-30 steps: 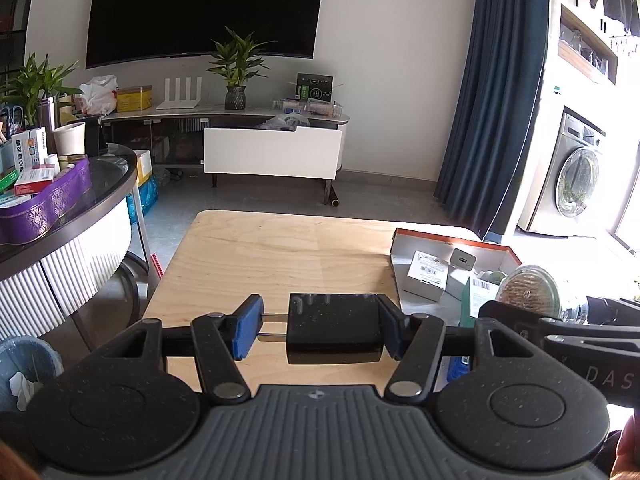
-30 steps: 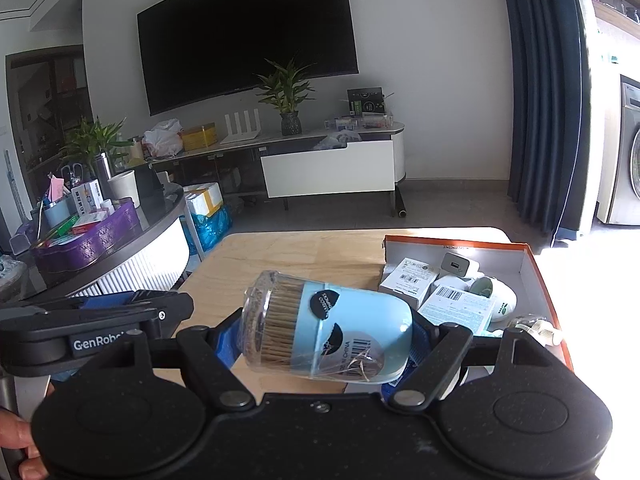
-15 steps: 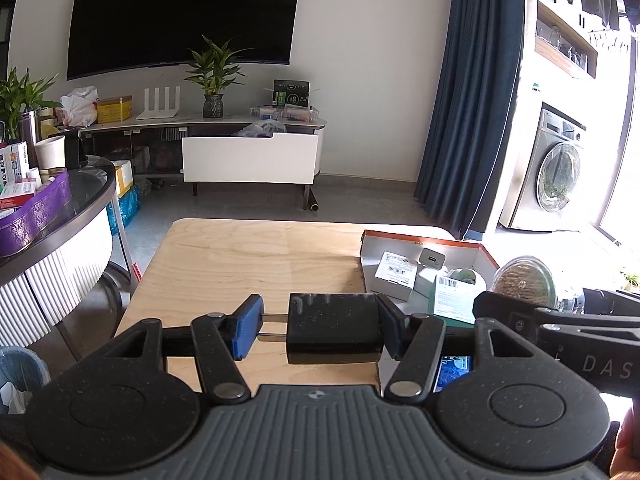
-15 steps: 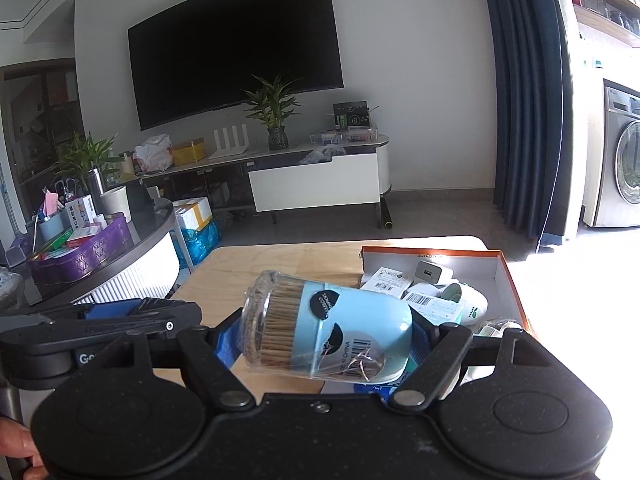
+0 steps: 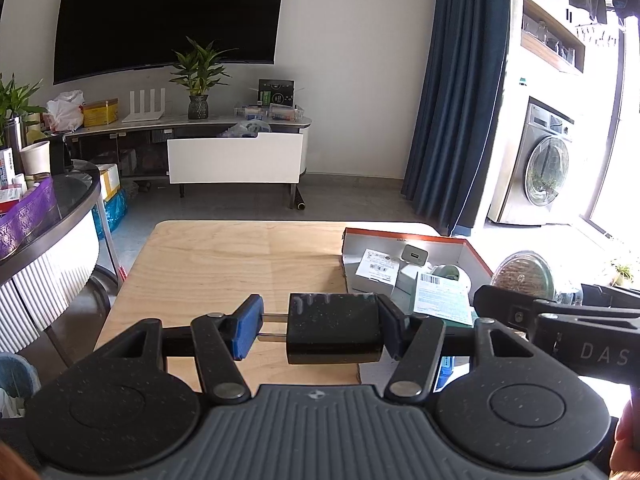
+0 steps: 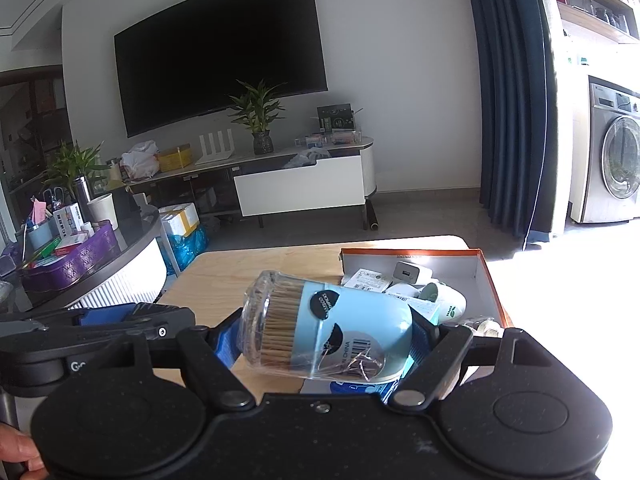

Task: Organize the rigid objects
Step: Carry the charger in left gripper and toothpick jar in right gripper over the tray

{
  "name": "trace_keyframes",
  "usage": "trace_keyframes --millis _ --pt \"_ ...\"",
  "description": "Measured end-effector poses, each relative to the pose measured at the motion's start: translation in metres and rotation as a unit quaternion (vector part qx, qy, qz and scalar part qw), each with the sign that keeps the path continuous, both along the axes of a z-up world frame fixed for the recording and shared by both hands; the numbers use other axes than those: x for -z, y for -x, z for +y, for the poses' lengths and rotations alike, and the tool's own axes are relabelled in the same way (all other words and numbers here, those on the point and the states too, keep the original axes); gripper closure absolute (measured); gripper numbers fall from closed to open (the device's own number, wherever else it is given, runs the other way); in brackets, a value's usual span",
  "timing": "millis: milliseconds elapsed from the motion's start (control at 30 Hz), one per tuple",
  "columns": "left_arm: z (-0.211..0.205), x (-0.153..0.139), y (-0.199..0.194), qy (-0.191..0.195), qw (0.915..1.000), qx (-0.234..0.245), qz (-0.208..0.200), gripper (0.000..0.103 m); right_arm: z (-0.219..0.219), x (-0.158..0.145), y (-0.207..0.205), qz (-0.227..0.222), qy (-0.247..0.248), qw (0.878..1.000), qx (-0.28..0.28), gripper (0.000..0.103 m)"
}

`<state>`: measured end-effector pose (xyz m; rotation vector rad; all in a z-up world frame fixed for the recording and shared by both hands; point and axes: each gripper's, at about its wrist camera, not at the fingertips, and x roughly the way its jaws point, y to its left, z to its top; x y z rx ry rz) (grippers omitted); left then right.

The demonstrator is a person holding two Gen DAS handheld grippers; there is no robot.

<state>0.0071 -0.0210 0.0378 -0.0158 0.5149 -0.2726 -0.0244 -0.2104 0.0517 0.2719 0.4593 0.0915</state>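
Note:
My left gripper (image 5: pixel 320 326) is shut on a black plug adapter (image 5: pixel 334 328), its two metal prongs against the left blue pad, held above the wooden table (image 5: pixel 240 264). My right gripper (image 6: pixel 324 336) is shut on a clear toothpick jar with a light blue label (image 6: pixel 328 330), lying sideways between the pads; its round end shows in the left wrist view (image 5: pixel 522 274). An orange-rimmed open box (image 6: pixel 490 280) at the table's right holds small white boxes, a white charger (image 6: pixel 406 272) and a white-green item. The box also shows in the left wrist view (image 5: pixel 400 236).
A round dark table with a purple tray (image 6: pixel 72 264) stands left. A TV console (image 5: pixel 236 156) with plant and clutter is across the floor. A blue curtain (image 5: pixel 452 100) and a washing machine (image 5: pixel 536 172) are at the right.
Both grippers have pulled back and risen a little, keeping their loads; the table and box now look smaller and farther away. The grips have not changed.

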Motion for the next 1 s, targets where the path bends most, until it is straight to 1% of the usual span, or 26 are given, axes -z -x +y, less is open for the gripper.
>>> trace_keyframes --millis 500,1000 --pt "-0.017 0.002 -0.003 -0.004 0.9997 0.024 0.000 0.042 -0.025 0.005 0.007 0.003 -0.009 1.000 0.029 0.010" --pt "-0.051 0.007 -0.005 -0.013 0.9973 0.072 0.001 0.042 -0.060 0.009 0.013 0.005 -0.016 0.997 0.079 0.010"
